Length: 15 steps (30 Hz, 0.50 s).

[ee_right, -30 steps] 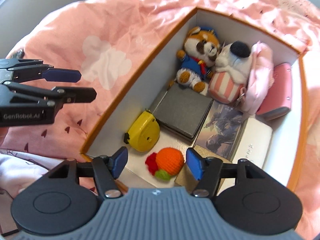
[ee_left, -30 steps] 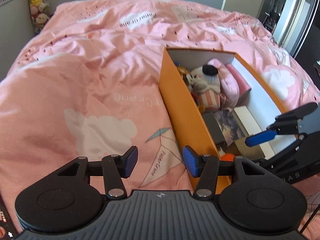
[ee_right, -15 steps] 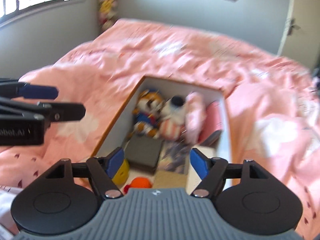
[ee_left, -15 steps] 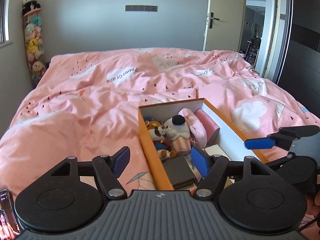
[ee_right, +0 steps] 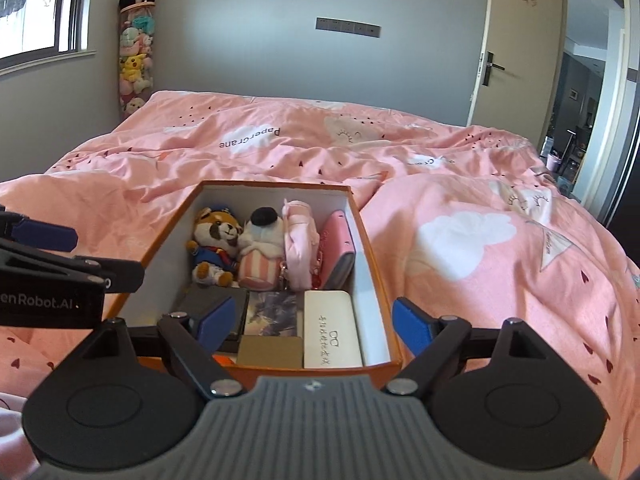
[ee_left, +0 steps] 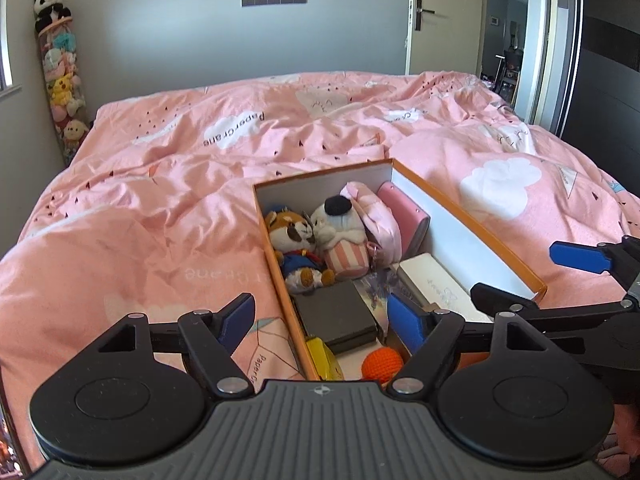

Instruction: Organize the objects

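An orange box point(ee_left: 468, 216) with white walls lies on the pink bed. It holds a fox plush point(ee_left: 292, 236), a white striped plush point(ee_left: 344, 236), a pink pouch, a pink case, a dark grey box point(ee_left: 336, 316), a white glasses case point(ee_right: 330, 328), a yellow tape measure point(ee_left: 324, 360) and an orange knitted ball point(ee_left: 382, 364). My left gripper point(ee_left: 320, 318) hovers over the box's near left corner, jaws opening, gripping nothing. My right gripper point(ee_right: 314, 322) hangs at the box's near end, jaws also opening and empty. Each gripper shows in the other's view: the right gripper point(ee_left: 514, 272) and the left gripper point(ee_right: 108, 256).
The rumpled pink duvet point(ee_right: 480, 240) spreads around the box on all sides. A tall hanging column of plush toys point(ee_right: 134, 52) fills the far left corner. A door point(ee_right: 516, 48) stands open at the far right, and a window is at the left.
Both grippers have pulled back from the box and tilted up, so the room's far wall shows. Both sets of jaws stand wider. The orange ball stays in the box.
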Each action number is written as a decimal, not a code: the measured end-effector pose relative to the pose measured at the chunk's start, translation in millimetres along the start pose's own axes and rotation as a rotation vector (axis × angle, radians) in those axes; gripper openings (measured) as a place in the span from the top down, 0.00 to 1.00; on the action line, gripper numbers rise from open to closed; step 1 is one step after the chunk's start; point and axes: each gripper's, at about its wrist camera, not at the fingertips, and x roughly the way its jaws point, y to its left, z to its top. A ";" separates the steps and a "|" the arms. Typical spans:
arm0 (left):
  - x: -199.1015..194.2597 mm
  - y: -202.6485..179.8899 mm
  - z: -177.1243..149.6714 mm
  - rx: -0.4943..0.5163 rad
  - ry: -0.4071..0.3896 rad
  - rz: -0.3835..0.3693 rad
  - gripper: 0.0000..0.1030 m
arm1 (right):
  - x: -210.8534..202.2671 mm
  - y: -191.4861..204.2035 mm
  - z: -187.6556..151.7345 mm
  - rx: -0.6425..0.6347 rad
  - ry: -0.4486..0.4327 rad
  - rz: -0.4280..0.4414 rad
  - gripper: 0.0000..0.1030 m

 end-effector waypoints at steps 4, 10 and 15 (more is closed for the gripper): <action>4.4 -1.9 -7.4 0.015 0.004 0.037 0.14 | 1.9 -4.7 -4.1 0.030 -0.004 0.024 0.14; 5.9 4.0 -15.7 -0.014 0.024 0.075 0.14 | 3.7 -2.6 -9.5 0.021 0.006 0.018 0.14; -2.0 10.1 -22.1 -0.064 0.015 0.089 0.14 | 0.2 0.6 -15.0 -0.006 0.013 0.023 0.14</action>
